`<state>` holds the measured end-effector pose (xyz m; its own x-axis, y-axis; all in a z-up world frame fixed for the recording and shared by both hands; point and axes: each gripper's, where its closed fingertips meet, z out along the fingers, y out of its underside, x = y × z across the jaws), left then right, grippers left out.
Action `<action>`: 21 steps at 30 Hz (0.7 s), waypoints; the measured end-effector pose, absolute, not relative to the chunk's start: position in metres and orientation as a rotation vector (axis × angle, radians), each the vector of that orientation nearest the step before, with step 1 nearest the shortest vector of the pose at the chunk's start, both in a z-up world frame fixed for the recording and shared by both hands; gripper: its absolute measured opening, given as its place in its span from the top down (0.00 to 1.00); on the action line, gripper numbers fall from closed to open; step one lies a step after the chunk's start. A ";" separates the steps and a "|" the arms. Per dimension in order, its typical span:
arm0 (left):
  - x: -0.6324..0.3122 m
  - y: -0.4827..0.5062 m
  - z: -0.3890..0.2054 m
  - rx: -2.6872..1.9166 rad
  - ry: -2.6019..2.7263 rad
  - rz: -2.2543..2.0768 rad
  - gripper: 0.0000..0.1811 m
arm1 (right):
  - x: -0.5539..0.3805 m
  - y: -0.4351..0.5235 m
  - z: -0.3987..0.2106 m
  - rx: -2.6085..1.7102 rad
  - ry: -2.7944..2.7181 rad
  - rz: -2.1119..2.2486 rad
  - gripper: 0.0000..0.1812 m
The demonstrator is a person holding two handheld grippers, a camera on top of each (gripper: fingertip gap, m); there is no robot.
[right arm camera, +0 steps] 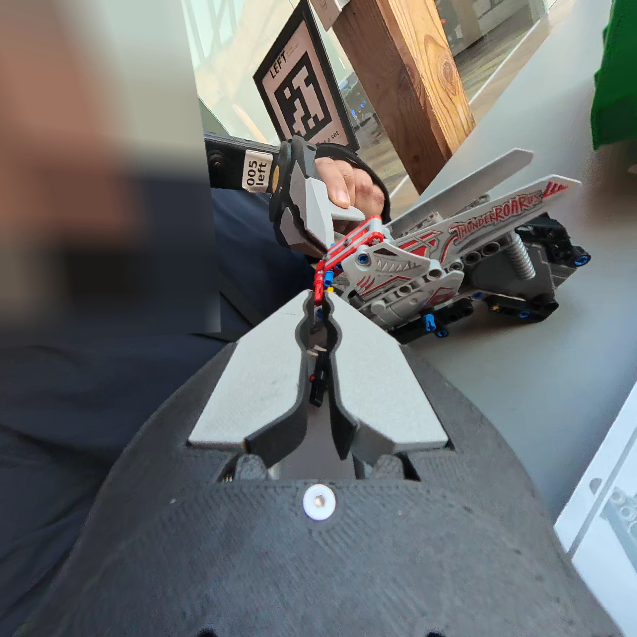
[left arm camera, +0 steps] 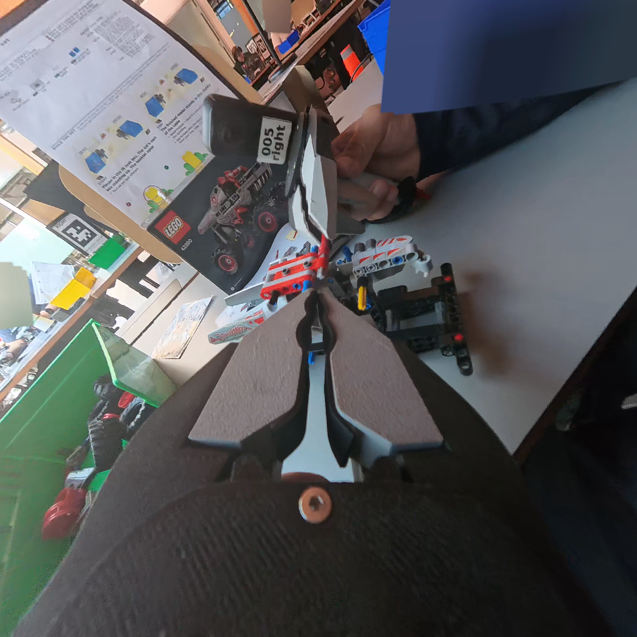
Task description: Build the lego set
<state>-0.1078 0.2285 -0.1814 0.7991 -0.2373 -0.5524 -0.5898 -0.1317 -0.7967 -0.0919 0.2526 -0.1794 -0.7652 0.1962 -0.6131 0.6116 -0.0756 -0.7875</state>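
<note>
left tool point(left arm camera: 317, 293) — clamps model point(right arm camera: 406, 275) | right tool point(right arm camera: 319, 298) — grips red beam point(right arm camera: 320, 281) | printed box point(left arm camera: 220, 220)

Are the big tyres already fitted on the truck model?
No: the truck model lies on the table with no tyres on it in the right wrist view.

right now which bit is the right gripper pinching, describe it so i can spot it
Start at the half-built truck model lying on the grey table. At its front end nearest the person, a thin red link piece hangs down. The right gripper is shut on its lower tip; beside small blue pins, it is the only jointed red strip.
</note>
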 end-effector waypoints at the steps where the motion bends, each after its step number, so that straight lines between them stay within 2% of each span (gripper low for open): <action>1: -0.108 0.229 -0.182 -1.716 0.645 0.336 1.00 | -0.091 0.254 -0.179 0.875 1.869 -1.911 0.99; 21: -0.095 0.243 -0.178 -1.694 0.624 0.314 1.00 | -0.088 0.263 -0.178 0.910 1.882 -1.923 0.99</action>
<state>-0.0951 0.2434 -0.1778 0.8168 -0.2308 -0.5288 -0.5622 -0.1125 -0.8193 -0.0881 0.2628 -0.1780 -0.7544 0.2138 -0.6206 0.6158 -0.0965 -0.7819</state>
